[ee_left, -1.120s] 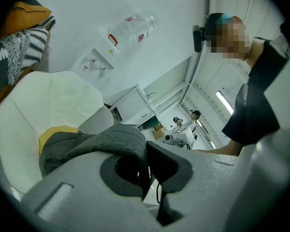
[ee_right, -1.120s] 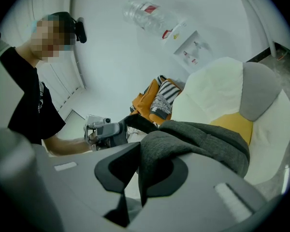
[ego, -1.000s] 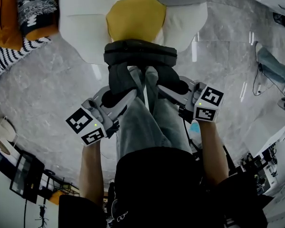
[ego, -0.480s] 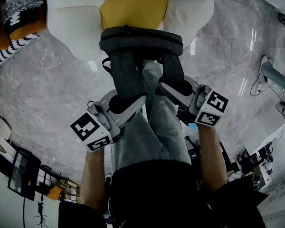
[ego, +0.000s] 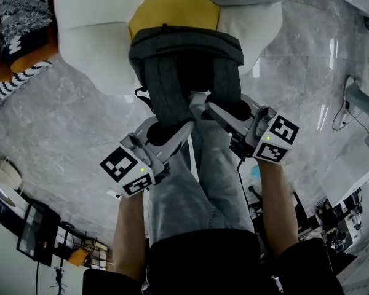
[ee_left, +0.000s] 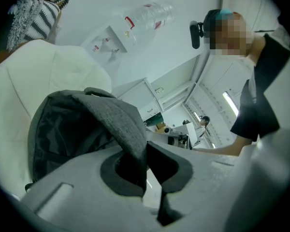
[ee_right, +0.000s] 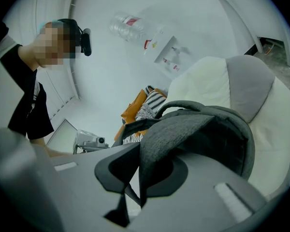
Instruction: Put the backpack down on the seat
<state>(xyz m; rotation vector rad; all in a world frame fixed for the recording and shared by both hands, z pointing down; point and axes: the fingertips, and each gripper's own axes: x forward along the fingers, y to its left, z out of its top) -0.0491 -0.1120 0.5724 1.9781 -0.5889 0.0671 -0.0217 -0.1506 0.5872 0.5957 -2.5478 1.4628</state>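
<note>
A dark grey backpack [ego: 186, 49] hangs by its two shoulder straps over the front of the seat [ego: 86, 35], a white flower-shaped cushion with a yellow centre [ego: 172, 8]. My left gripper [ego: 179, 129] is shut on the left strap [ee_left: 120, 122]. My right gripper [ego: 214, 109] is shut on the right strap [ee_right: 169, 134]. In the left gripper view the backpack's body [ee_left: 72, 129] hangs in front of the white seat [ee_left: 19, 81]. The right gripper view shows the bag [ee_right: 217, 134] before the seat's white and grey petals [ee_right: 208, 86]. I cannot tell whether the bag touches the seat.
Orange and black-and-white striped cushions [ego: 15, 17] lie at the upper left. The person's legs in jeans [ego: 203, 177] stand between the grippers on a grey marble floor [ego: 61, 134]. Cables and equipment [ego: 357, 103] crowd the right edge and the lower left corner.
Both grippers have come down and forward with the backpack, which now covers more of the seat's yellow centre. The grips on the straps are unchanged.
</note>
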